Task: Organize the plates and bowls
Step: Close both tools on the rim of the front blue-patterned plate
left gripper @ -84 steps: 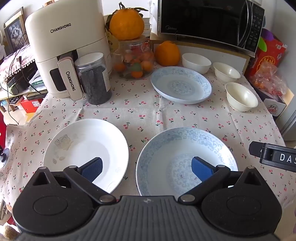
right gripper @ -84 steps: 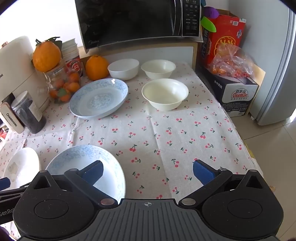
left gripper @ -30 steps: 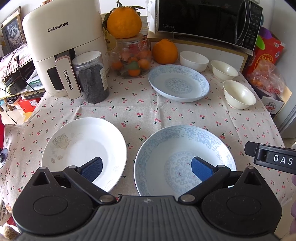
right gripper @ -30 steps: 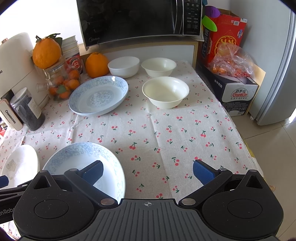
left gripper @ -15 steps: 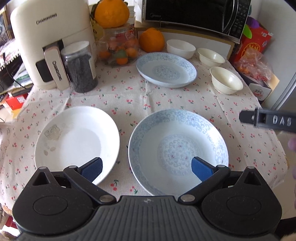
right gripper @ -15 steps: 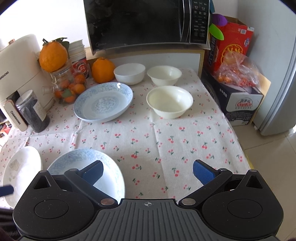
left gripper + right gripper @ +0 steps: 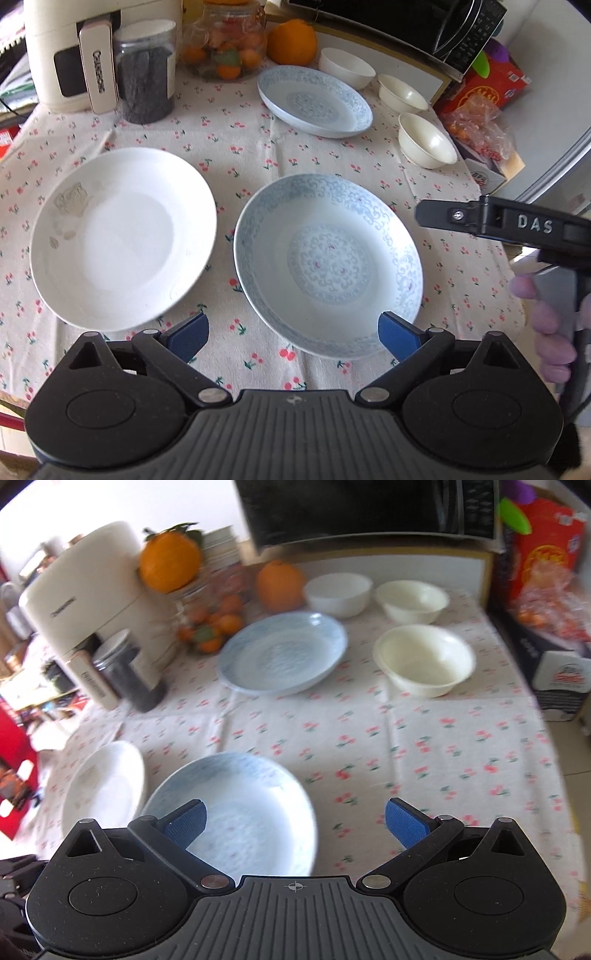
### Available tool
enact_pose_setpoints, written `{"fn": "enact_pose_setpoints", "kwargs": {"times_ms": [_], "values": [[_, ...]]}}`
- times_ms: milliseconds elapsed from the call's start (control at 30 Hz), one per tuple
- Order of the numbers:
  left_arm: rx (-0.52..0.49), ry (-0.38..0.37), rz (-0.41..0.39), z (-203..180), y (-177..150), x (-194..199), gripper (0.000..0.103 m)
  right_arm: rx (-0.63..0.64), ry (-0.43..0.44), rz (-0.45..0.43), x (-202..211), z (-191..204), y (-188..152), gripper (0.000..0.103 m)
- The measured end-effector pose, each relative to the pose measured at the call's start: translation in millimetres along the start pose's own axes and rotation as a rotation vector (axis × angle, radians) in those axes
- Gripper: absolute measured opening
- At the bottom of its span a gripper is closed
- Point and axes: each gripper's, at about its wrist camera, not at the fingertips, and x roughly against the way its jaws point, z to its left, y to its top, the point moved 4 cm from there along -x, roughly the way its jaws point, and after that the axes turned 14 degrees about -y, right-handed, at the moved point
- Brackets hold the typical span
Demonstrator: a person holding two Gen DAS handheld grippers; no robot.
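Nothing is being gripped yet; this looks like the approach step. The left tool (image 7: 291,332) is hovering with fingers apart over the near worktop (image 7: 258,147), as is the right tool (image 7: 294,819). The patterned plate (image 7: 328,262) is lying at 12 o'clock of the left tool, the white plate (image 7: 122,236) at 10 o'clock, another patterned plate (image 7: 314,101) farther back, three bowls (image 7: 426,146) at 1 o'clock. All are sitting empty. Next, I judge, a tool needs a plate's rim between its fingers.

Black ribbed claw (image 7: 291,334), blue pads (image 7: 397,334), purple-gloved hand (image 7: 550,325)

We see two plates (image 7: 122,236) (image 7: 328,262) side by side in front; behind, another plate (image 7: 314,101), three bowls (image 7: 426,142) to its right
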Motion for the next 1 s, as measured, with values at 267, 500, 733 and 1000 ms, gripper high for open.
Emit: {"fn": "enact_pose_setpoints", "kwargs": {"times_ms": [267,500,733,1000], "values": [[0.085,-0.084,0.035,13,-8,-6,0.081,-0.135,0.076,0.145,-33,-12,-16,0.1],[0.116,-0.098,0.018,22,-10,-11,0.058,-0.2,0.088,0.182,-50,-22,-23,0.08],[0.139,-0.061,0.002,36,-11,-21,0.035,-0.218,0.096,0.194,-57,-24,-29,0.025],[0.073,-0.041,-0.057,25,-6,-20,0.016,-0.218,0.062,0.166,-54,-27,-25,0.011]]}}
